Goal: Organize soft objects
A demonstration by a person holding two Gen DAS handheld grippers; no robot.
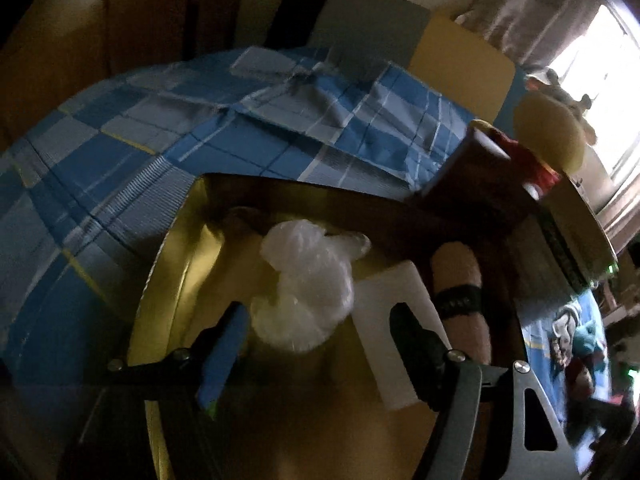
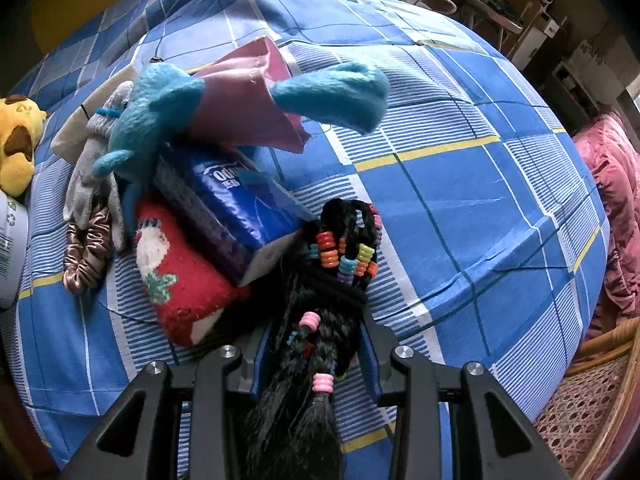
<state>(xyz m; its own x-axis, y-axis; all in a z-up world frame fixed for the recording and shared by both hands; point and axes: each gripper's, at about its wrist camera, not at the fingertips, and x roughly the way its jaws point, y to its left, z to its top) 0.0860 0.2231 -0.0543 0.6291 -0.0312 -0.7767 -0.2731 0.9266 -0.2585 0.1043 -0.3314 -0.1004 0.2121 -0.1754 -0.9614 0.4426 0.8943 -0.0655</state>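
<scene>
Sorting looks partly done: the left gripper hangs parted over a crumpled plastic bag inside the cardboard box, the right gripper clamps a beaded black braid, while a tissue pack, red sock and blue plush remain on the bed.

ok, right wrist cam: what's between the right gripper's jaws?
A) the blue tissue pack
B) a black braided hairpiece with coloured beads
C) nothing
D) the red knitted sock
B: the right gripper is closed on the black braided hairpiece with coloured beads; the blue tissue pack and the red knitted sock lie beyond the fingers on the blue checked bedsheet.
</scene>
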